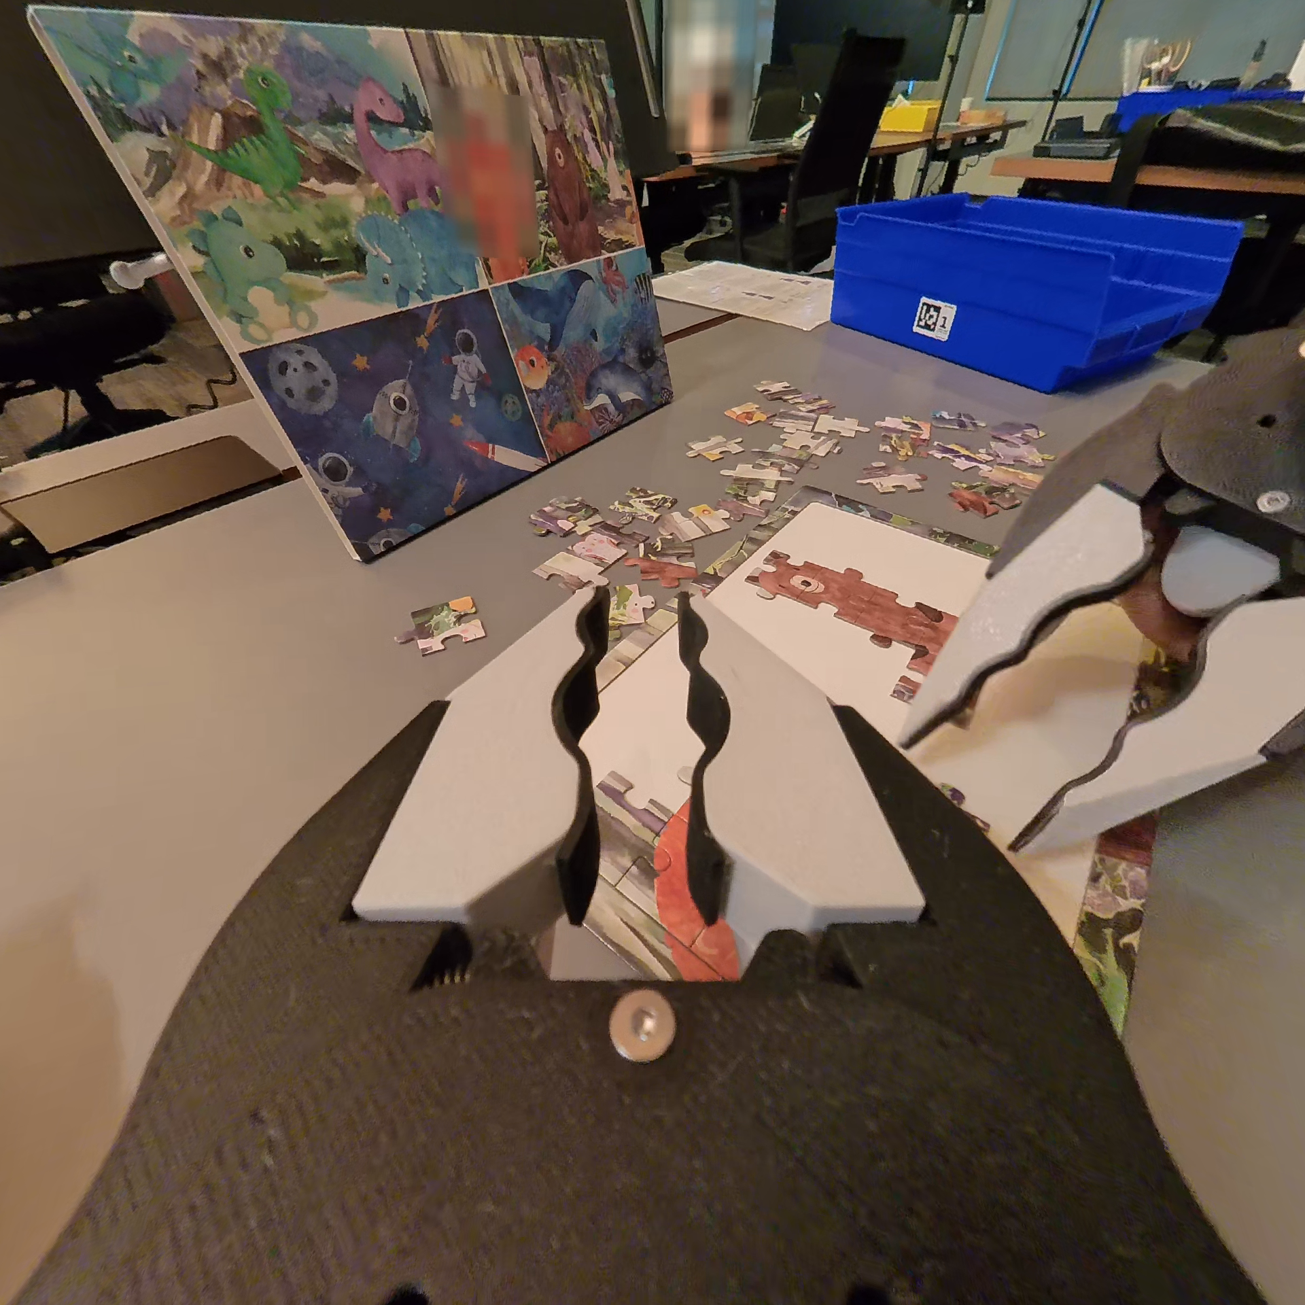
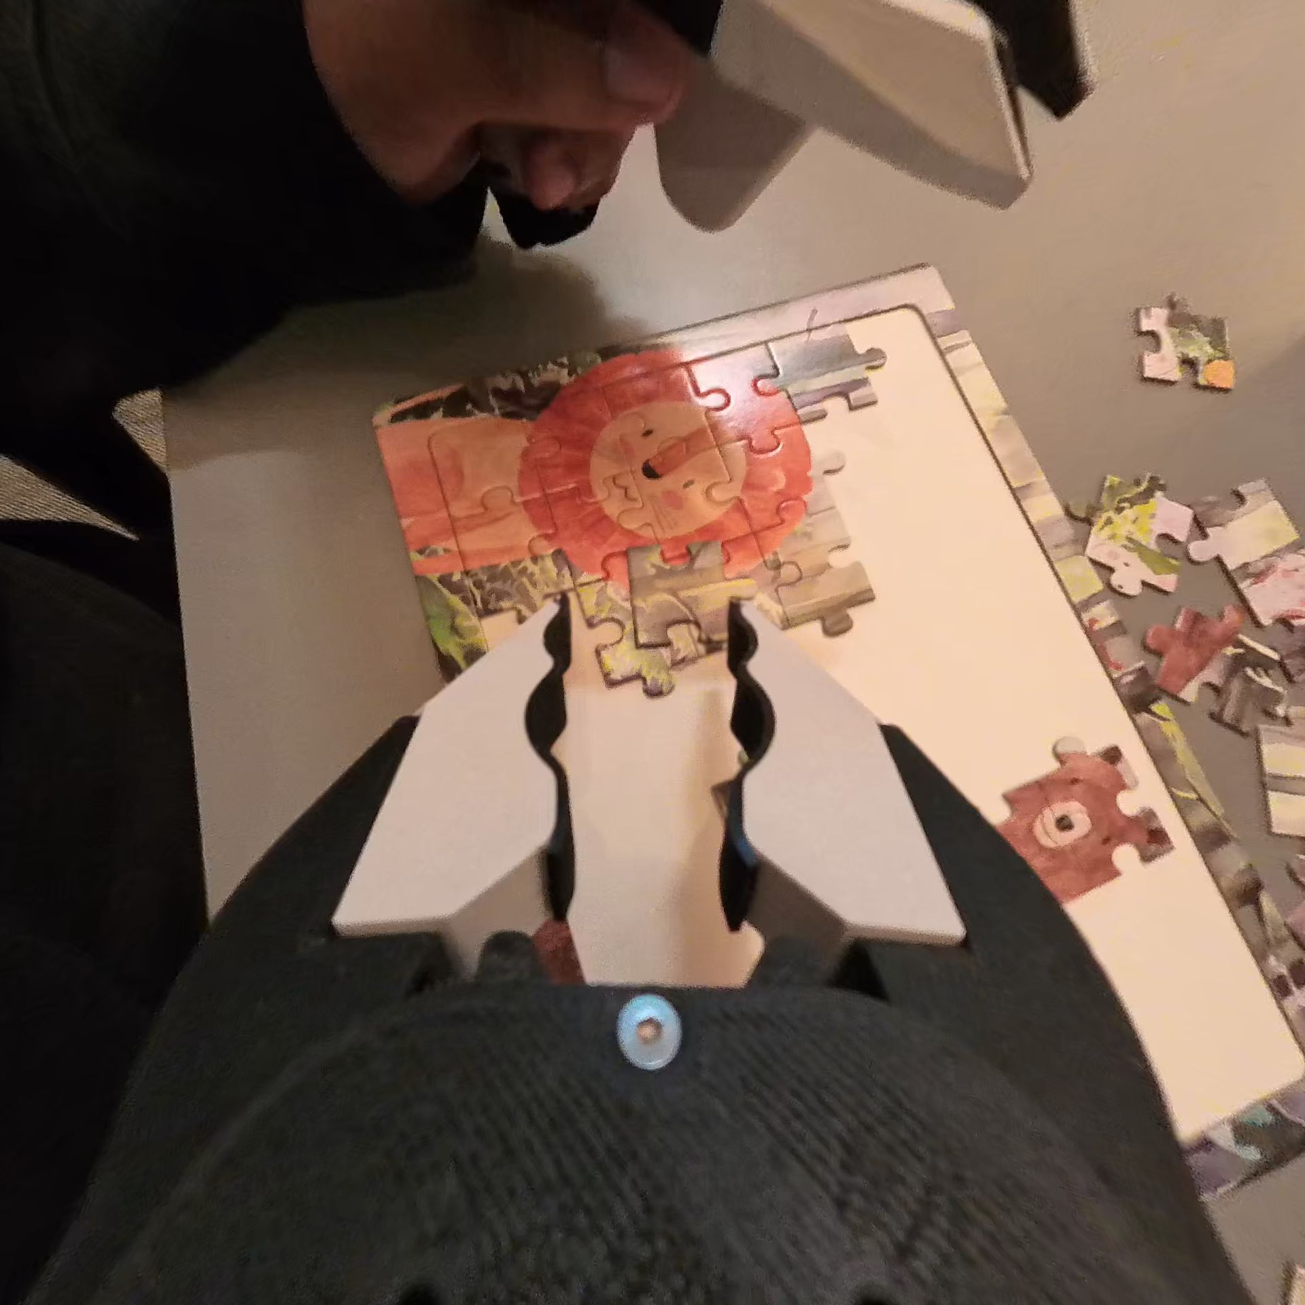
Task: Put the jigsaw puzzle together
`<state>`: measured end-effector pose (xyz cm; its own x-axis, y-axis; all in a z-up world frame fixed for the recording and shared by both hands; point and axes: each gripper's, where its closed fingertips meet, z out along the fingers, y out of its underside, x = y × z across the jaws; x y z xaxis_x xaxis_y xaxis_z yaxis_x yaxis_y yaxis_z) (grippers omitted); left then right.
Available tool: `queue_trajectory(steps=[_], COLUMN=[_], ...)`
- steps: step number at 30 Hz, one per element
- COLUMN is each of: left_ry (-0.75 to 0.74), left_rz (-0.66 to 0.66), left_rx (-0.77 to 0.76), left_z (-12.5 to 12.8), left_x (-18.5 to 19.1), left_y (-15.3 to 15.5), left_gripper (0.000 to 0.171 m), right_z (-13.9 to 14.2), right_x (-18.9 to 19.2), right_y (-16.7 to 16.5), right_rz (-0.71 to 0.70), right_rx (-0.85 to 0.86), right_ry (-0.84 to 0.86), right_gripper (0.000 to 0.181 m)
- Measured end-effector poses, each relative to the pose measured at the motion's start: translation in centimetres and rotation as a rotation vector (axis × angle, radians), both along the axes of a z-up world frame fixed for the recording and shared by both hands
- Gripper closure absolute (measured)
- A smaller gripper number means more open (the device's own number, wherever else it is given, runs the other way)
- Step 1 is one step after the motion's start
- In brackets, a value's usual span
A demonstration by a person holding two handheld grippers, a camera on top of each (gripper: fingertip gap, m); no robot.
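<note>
Just beyond the right gripper's parted, empty fingers, the lion section lies joined; a careless nudge could unseat it. The left gripper is likewise parted.

My grey bench fills the foreground; beyond it I see dim wooden desks, a black office chair, a blue bin and carpeted floor.
</note>
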<state>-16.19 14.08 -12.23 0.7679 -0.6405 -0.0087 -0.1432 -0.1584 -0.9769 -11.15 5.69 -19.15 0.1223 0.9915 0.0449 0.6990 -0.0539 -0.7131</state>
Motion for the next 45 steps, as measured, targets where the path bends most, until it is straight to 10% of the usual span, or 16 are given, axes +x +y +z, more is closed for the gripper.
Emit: queue_trajectory(steps=[45], left_ry=[0.015], left_rz=[-0.001], left_rx=[-0.009], left_z=[-0.3], left_x=[0.1], left_y=[0.1], left_gripper=[0.152], right_z=[-1.9], right_x=[0.6], right_y=[-3.5], right_rz=[0.171], right_rx=[-0.043], right_ry=[-0.144], right_gripper=[0.153])
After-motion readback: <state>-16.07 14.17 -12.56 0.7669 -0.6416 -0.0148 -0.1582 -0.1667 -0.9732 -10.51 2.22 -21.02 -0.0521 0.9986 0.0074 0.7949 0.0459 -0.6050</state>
